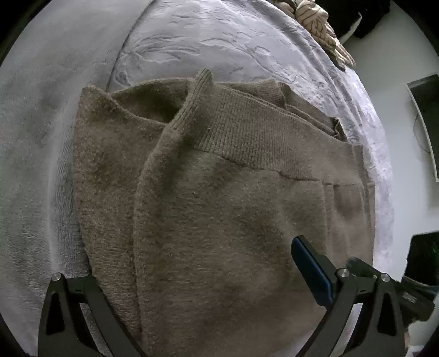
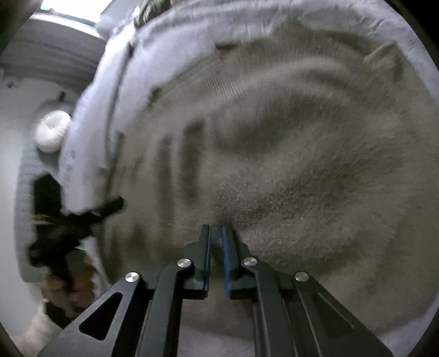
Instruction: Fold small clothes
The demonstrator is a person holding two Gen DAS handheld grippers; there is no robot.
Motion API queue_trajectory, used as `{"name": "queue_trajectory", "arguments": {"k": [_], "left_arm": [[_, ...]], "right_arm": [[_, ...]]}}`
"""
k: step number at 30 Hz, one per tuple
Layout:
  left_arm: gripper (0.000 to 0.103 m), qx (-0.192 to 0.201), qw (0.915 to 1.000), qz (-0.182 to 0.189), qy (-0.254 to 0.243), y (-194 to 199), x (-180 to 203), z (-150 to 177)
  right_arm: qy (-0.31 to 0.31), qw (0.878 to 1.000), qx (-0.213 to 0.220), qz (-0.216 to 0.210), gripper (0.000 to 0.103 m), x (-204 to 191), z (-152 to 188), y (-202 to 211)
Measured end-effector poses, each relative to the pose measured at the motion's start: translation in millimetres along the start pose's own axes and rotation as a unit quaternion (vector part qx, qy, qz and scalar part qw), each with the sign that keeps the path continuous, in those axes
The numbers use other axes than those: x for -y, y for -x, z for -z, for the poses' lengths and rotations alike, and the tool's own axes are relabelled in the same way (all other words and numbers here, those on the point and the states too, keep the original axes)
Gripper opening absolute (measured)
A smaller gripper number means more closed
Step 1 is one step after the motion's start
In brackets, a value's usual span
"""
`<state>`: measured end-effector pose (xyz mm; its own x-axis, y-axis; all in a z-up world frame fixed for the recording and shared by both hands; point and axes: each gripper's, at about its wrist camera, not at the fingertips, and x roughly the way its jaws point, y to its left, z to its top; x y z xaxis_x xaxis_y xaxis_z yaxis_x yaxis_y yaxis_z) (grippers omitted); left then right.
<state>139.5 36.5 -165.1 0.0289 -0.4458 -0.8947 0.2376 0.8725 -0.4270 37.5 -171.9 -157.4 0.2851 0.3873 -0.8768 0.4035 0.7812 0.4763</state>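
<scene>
Sweater (image 1: 219, 206): uniform taupe-brown fuzzy knit; ribbed band (image 1: 247, 131) in the same brown, fine vertical ribbing. Blanket (image 1: 219, 41) beneath: pale lavender-grey, embossed leaf-like relief pattern; a plainer grey plush area to one side. Garment at far edge (image 1: 318, 22): beige with dark brown stripes. Left gripper (image 1: 192, 282): black, with blue pad. Right gripper (image 2: 218, 241): black, blue pad. White ribbed round object (image 2: 52, 131) on pale floor.

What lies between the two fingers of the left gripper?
In the left wrist view, the brown knit garment fills the gap of the left gripper.
</scene>
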Motion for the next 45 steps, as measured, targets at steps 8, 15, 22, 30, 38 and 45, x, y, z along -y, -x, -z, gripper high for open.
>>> {"name": "queue_trajectory", "arguments": {"k": [8,15,22,30,38,45], "left_arm": [[0.047,0.007,0.9991,-0.041,-0.013,0.7,3.5,-0.2],[0.015,0.031,0.9992,0.017,0.019,40.0,7.4,-5.9],[0.015,0.063,0.9947,0.079,-0.017,70.3,83.3,-20.1],[0.015,0.027,0.9851,0.127,-0.113,23.1,211.0,-26.8],[0.015,-0.017,0.9801,0.070,-0.185,-66.6,290.7,-6.8],[0.015,-0.001,0.9776,0.034,-0.208,-71.5,305.9,1.1]], "right_arm": [[-0.003,1.000,0.005,-0.029,0.007,11.3,-0.9,1.2],[-0.014,0.997,0.006,-0.075,0.007,30.5,7.0,12.1],[-0.042,0.991,0.028,-0.123,0.008,60.2,17.1,48.4],[-0.100,0.981,0.068,-0.152,0.009,122.1,25.4,81.3],[-0.159,0.968,0.062,-0.186,0.010,162.4,42.5,72.8],[-0.177,0.960,0.076,-0.205,0.010,174.6,44.2,76.8]]}}
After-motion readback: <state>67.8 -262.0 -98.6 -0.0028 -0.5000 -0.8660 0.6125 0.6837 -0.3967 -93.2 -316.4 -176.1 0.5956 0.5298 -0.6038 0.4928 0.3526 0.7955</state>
